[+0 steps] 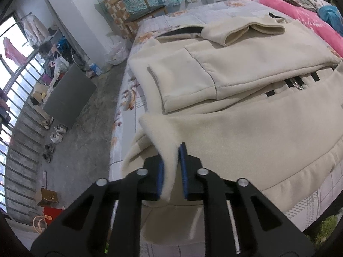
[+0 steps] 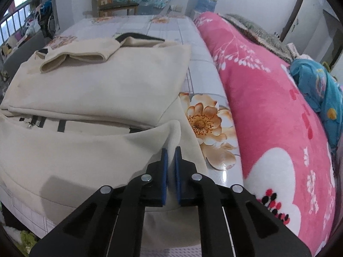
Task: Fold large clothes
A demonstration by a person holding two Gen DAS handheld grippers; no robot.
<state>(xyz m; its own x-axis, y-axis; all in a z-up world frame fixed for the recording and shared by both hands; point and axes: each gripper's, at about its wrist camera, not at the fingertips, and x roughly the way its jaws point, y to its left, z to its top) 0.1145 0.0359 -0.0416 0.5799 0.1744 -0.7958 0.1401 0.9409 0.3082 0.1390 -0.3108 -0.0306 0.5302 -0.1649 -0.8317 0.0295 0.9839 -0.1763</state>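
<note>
A cream zip-up jacket (image 1: 246,115) lies on the bed, its sleeves folded over its upper part. It also shows in the right wrist view (image 2: 96,90). My left gripper (image 1: 171,156) is shut on the jacket's near left hem corner and lifts that fold off the bed. My right gripper (image 2: 171,156) is shut on the near right hem corner, also raised. A black-trimmed zipper (image 1: 298,83) runs across the middle of the jacket.
The bed sheet (image 2: 203,115) is floral. A rolled pink blanket (image 2: 278,117) lies along the right side with a blue quilt (image 2: 317,90) on it. The bed's left edge (image 1: 120,115) drops to a concrete floor with shoes (image 1: 56,132). A wooden chair (image 1: 137,10) stands beyond.
</note>
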